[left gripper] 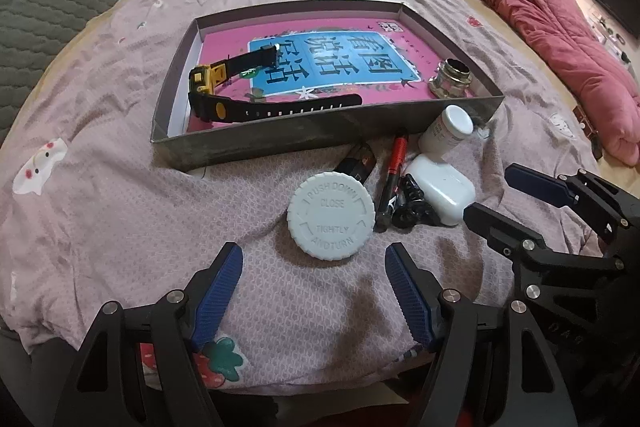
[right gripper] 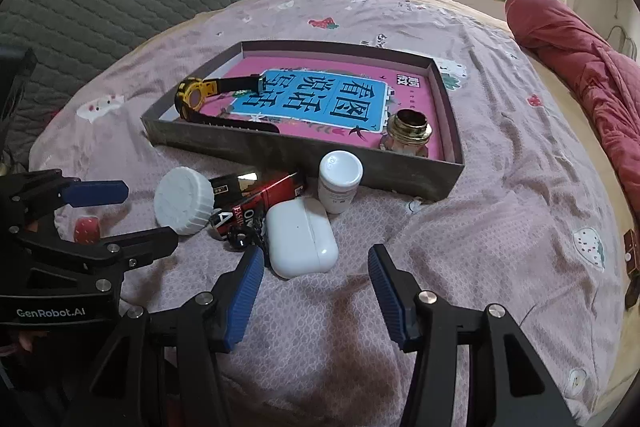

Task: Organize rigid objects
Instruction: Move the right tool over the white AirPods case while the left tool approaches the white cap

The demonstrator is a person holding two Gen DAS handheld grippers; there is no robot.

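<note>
My right gripper (right gripper: 316, 291), wide open and empty, sits just before the earbud case (right gripper: 300, 237), whose long axis points slightly left.

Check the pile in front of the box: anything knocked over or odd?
The small white bottle leans tilted against the box wall, not upright. The big white cap lies loose with no container. Nothing looks spilled or broken.

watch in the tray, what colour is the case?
Yellow case on a black strap; the watch shows best in the right wrist view.
</note>
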